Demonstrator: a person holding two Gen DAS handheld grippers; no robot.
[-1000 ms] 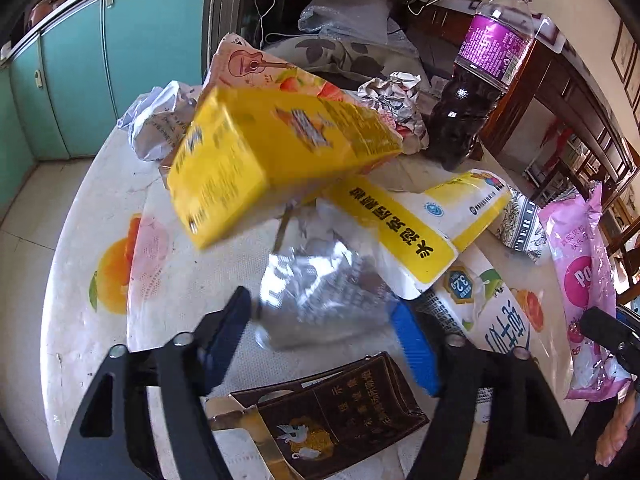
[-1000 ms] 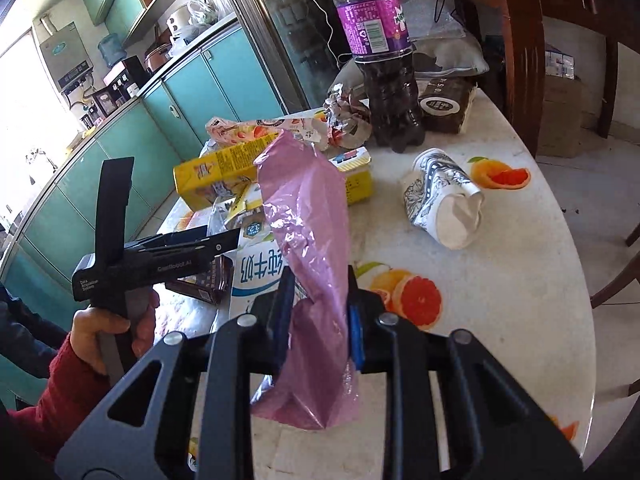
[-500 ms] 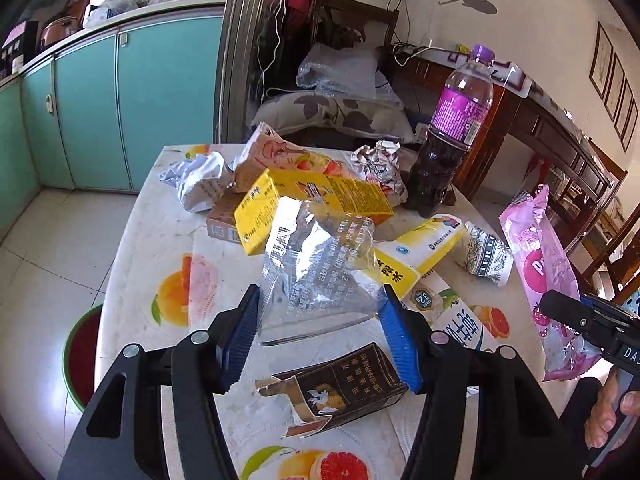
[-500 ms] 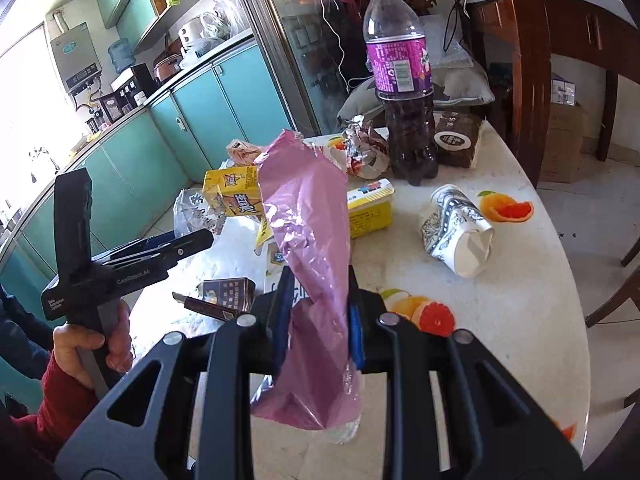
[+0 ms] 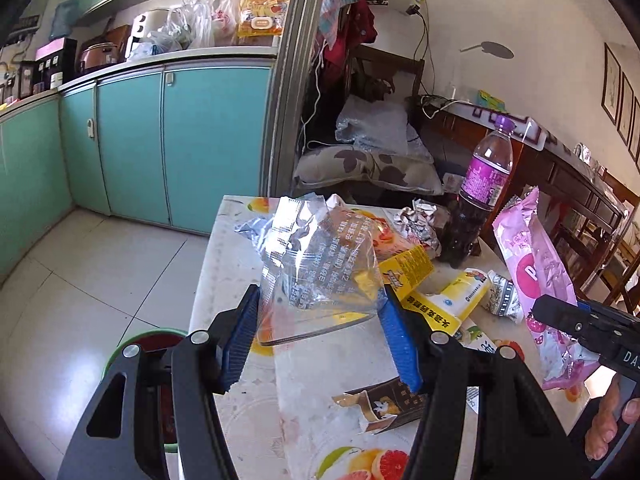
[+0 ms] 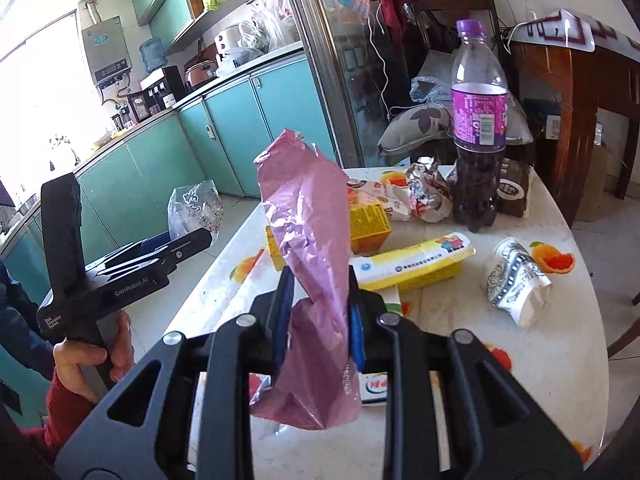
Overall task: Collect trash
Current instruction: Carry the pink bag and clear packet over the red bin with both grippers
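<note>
My left gripper (image 5: 320, 340) is shut on a clear silver plastic wrapper (image 5: 320, 264) and holds it up over the table's left edge; the wrapper also shows in the right wrist view (image 6: 196, 212). My right gripper (image 6: 320, 320) is shut on a pink plastic bag (image 6: 312, 248), held upright above the table; the bag also shows in the left wrist view (image 5: 536, 272). Yellow boxes (image 6: 412, 268) (image 5: 408, 272), crumpled foil (image 6: 428, 192), a crushed paper cup (image 6: 516, 284) and a torn brown pack (image 5: 384, 404) lie on the table (image 6: 520, 360).
A purple-labelled bottle (image 6: 478, 140) of dark drink stands at the table's far side, beside a dark packet (image 6: 514, 192). A green-rimmed bin (image 5: 140, 344) stands on the floor left of the table. Teal cabinets (image 5: 180, 140) line the far wall. A wooden sideboard (image 6: 576, 92) is at right.
My left gripper has lifted the clear wrapper off the table and drawn back to the left. My right gripper has kept the pink bag and risen a little.
</note>
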